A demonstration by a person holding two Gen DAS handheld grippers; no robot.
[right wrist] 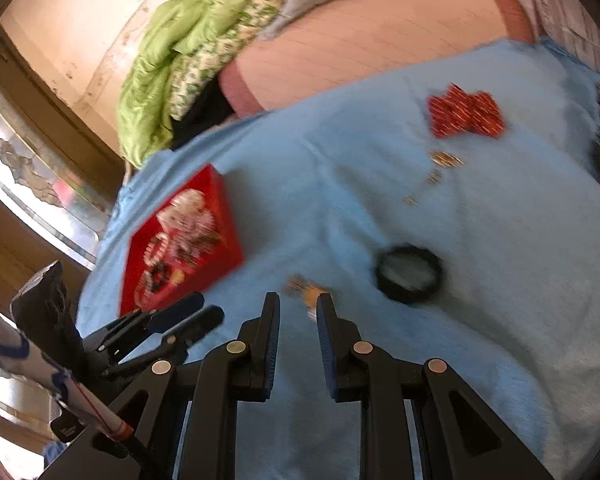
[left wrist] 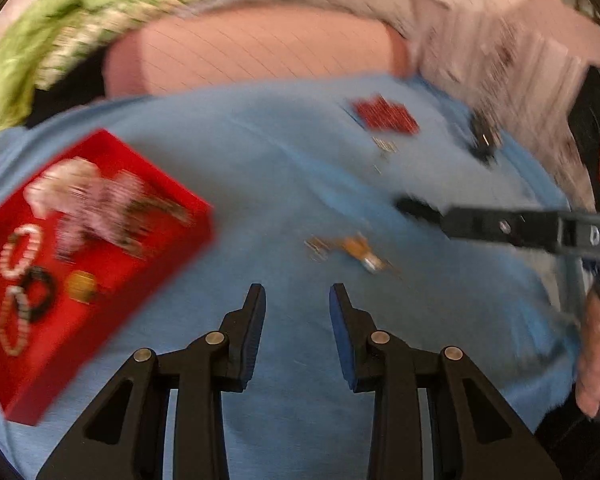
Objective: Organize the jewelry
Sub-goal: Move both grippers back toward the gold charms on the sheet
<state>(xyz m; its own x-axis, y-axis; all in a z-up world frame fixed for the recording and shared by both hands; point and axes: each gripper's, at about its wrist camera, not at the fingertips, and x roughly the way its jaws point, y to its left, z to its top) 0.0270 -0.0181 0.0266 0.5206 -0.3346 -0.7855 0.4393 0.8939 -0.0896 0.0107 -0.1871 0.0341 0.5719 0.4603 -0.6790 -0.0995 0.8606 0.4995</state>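
Observation:
A red tray (left wrist: 112, 280) holding bead bracelets and necklaces lies on the blue cloth (left wrist: 260, 168) at the left; it also shows in the right wrist view (right wrist: 220, 256). An orange and gold jewelry piece (left wrist: 356, 250) lies just ahead of my left gripper (left wrist: 297, 294), which is open and empty. My right gripper (right wrist: 298, 304) is open and empty, right above the same piece (right wrist: 310, 294). A black ring-shaped bangle (right wrist: 410, 274) lies to its right. Small gold pieces (right wrist: 444, 159) lie near a red patterned packet (right wrist: 464, 117). The right gripper (left wrist: 416, 206) reaches in from the right in the left view.
A pink cushion (left wrist: 252, 56) and green bedding (right wrist: 172, 60) lie beyond the cloth. A dark object (left wrist: 482, 140) sits at the cloth's far right. My left gripper's fingers (right wrist: 188, 306) appear at the right view's lower left.

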